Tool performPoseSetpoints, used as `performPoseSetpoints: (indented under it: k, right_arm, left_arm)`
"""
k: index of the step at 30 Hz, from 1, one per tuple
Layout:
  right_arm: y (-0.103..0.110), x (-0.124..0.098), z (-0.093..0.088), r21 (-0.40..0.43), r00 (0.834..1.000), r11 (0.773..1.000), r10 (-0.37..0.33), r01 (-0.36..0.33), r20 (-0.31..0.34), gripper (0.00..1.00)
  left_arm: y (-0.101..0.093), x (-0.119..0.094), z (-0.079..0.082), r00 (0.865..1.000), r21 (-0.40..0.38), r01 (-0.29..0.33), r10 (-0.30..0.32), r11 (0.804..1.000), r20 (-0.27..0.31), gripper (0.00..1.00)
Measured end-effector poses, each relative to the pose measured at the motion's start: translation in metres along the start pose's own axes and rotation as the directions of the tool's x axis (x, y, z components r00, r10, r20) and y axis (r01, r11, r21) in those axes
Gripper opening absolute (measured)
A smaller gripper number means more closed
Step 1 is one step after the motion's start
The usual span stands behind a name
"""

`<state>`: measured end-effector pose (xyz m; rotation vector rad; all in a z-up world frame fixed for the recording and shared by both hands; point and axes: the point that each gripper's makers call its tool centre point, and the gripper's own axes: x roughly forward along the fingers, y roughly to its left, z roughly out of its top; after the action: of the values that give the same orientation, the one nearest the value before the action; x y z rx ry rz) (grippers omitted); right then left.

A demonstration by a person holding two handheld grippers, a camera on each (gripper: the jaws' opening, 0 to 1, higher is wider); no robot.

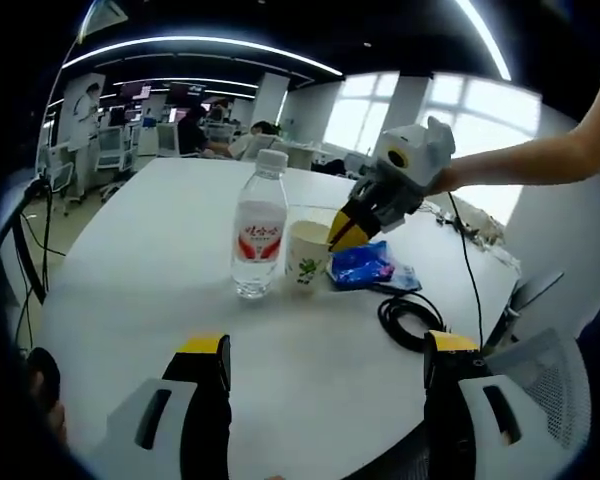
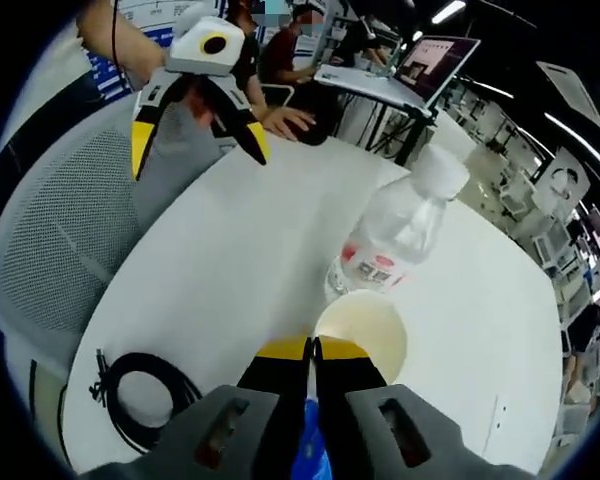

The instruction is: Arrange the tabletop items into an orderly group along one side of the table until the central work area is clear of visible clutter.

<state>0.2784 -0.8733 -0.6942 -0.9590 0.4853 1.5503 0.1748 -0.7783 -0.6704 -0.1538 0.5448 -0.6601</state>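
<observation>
Your right gripper (image 1: 348,232) jaws pinched, seemingly on paper cup (image 1: 307,254) rim beside water bottle (image 1: 259,228); left gripper (image 1: 325,352) jaws wide over bare table (image 1: 140,260).

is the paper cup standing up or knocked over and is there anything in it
Upright: the paper cup stands beside the water bottle, mouth up. It looks empty; the right gripper view shows a bare pale inside.

Blue packet (image 1: 365,266) partly behind cup (image 1: 308,254), maybe.
</observation>
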Motion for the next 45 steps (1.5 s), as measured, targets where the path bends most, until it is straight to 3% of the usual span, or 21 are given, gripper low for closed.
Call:
performPoseSetpoints:
  k: [23,40,45]
  right_arm:
    - [-0.002,0.006,-0.001,0.023,1.0,1.0,0.0,0.0,0.012,0.0]
    - [-0.005,-0.004,0.001,0.073,0.999,0.997,-0.036,0.033,0.04,0.16]
    - [-0.008,-0.015,0.008,0.159,0.991,0.984,-0.094,0.078,0.096,0.21]
  left_arm:
    - [0.001,0.001,-0.002,1.0,-0.011,0.001,-0.001,1.0,-0.005,0.75]
    - [0.001,0.002,-0.002,1.0,-0.016,-0.002,0.002,1.0,0.0,0.75]
    - [0.0,0.001,-0.002,1.0,-0.013,0.001,-0.001,1.0,0.0,0.75]
